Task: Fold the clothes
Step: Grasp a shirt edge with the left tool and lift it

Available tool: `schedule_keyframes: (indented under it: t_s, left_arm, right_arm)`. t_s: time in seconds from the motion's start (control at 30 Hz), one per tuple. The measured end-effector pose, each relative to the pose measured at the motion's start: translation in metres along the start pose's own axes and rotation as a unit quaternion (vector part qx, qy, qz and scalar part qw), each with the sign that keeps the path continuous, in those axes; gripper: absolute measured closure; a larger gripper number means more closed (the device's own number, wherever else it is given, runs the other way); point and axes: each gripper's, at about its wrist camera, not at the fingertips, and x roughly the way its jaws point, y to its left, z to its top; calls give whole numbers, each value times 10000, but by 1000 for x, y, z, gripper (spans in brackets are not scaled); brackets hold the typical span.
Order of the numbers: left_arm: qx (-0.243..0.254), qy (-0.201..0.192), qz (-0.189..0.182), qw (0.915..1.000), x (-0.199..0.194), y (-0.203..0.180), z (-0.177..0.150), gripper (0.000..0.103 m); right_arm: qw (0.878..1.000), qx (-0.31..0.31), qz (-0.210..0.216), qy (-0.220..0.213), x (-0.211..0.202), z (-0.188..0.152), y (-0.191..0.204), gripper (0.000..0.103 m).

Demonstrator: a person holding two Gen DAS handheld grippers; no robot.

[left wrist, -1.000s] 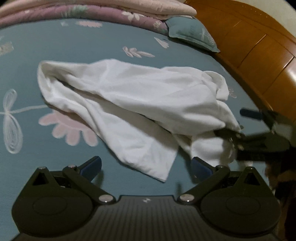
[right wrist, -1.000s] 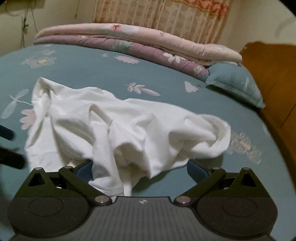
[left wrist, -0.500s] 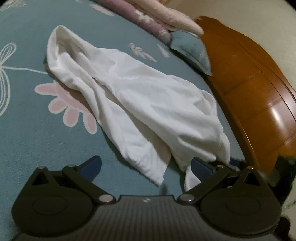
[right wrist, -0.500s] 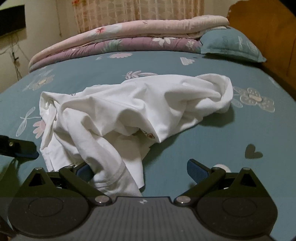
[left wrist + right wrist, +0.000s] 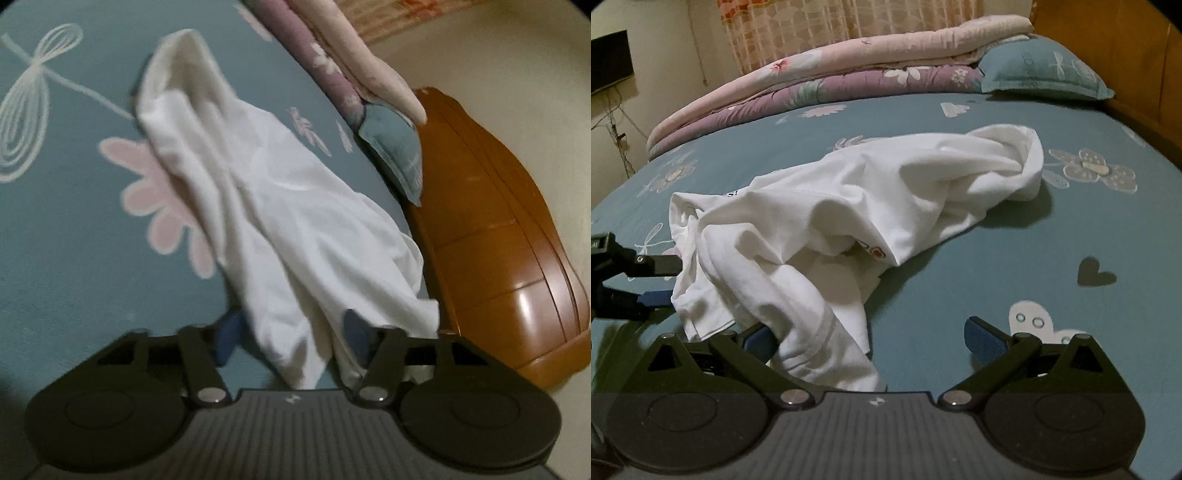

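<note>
The left gripper (image 5: 291, 336), its blue fingers narrowed around a hanging fold though blur hides whether they grip, and the wide-spread right gripper (image 5: 870, 338), cloth covering one pad, flank the crumpled white T-shirt (image 5: 857, 206) mid-bedsheet (image 5: 979, 266), its small print half hidden.

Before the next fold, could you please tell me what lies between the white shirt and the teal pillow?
Only bare bedsheet lies between the white shirt and the pillow, in the right wrist view.
</note>
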Motion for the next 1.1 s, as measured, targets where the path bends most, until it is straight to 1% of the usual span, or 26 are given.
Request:
schedule_keyframes:
  t_s: [0.03, 0.17, 0.23, 0.3, 0.33, 0.37, 0.4, 0.47, 0.53, 0.57, 0.6, 0.63, 0.67, 0.7, 0.73, 0.77, 0.83, 0.9, 1.0, 1.1]
  left_arm:
    - [-67, 2, -14, 10000, 4, 3, 3, 51]
    - [-80, 25, -48, 10000, 26, -1, 18, 51]
    - [-217, 72, -32, 9997, 24, -1, 18, 51]
    - [-228, 127, -50, 9996, 16, 1, 8, 51]
    - [-147, 102, -70, 9998, 13, 1, 3, 51]
    - [-58, 72, -91, 9999, 10, 2, -1, 56]
    - [0, 40, -59, 10000, 10, 3, -2, 57]
    - [-43, -47, -120, 9999, 15, 5, 4, 58]
    - [104, -158, -105, 9998, 24, 2, 11, 58]
    - [138, -178, -60, 9997, 26, 0, 13, 58]
    - [229, -157, 60, 9996, 25, -4, 13, 60]
    - [326, -133, 187, 9992, 23, -8, 13, 70]
    - [472, -89, 375, 9981, 22, -12, 12, 85]
    - [593, -35, 610, 9964, 20, -16, 13, 92]
    - [690, -1, 732, 9949, 18, -18, 14, 96]
    - [785, 30, 843, 9933, 15, -21, 14, 97]
    - [1125, 35, 1098, 9876, 7, -30, 16, 98]
    - [1519, 32, 1332, 9794, -2, -42, 19, 98]
    - [2135, 3, 1673, 9625, -16, -60, 30, 98]
    - [2456, -64, 2062, 9471, -44, -65, 44, 98]
  right_arm:
    - [10000, 26, 7, 6, 0, -1, -1, 0]
    - [10000, 84, 10, 14, 0, -2, -3, 0]
    - [10000, 83, -4, 14, -2, -3, -2, 0]
    - [10000, 59, -15, 4, -4, -5, -3, 0]
    - [10000, 42, -19, 7, -5, -6, -3, 0]
    - [10000, 42, -14, 16, -5, -7, -3, 0]
    - [10000, 57, -3, 31, -4, -8, -4, 0]
    - [9999, 118, 10, 62, -3, -9, -5, 0]
    - [9999, 138, 2, 60, -3, -9, -4, 0]
    - [9999, 119, -14, 58, -4, -10, -3, 0]
    - [9999, 94, -27, 53, -5, -10, -3, 0]
    - [9999, 84, -36, 51, -6, -10, -3, 0]
    - [9999, 83, -44, 55, -6, -10, -3, 0]
    - [9999, 85, -53, 60, -7, -10, -3, 0]
    - [9999, 86, -70, 59, -7, -10, -2, 0]
    - [9999, 78, -89, 55, -7, -10, -2, 0]
    - [9999, 38, -120, 44, -9, -10, 0, 0]
    - [9999, -6, -145, 10, -12, -10, 2, 0]
    - [9998, -50, -165, -31, -16, -10, 2, 0]
    - [9998, -55, -187, -66, -20, -10, 2, 0]
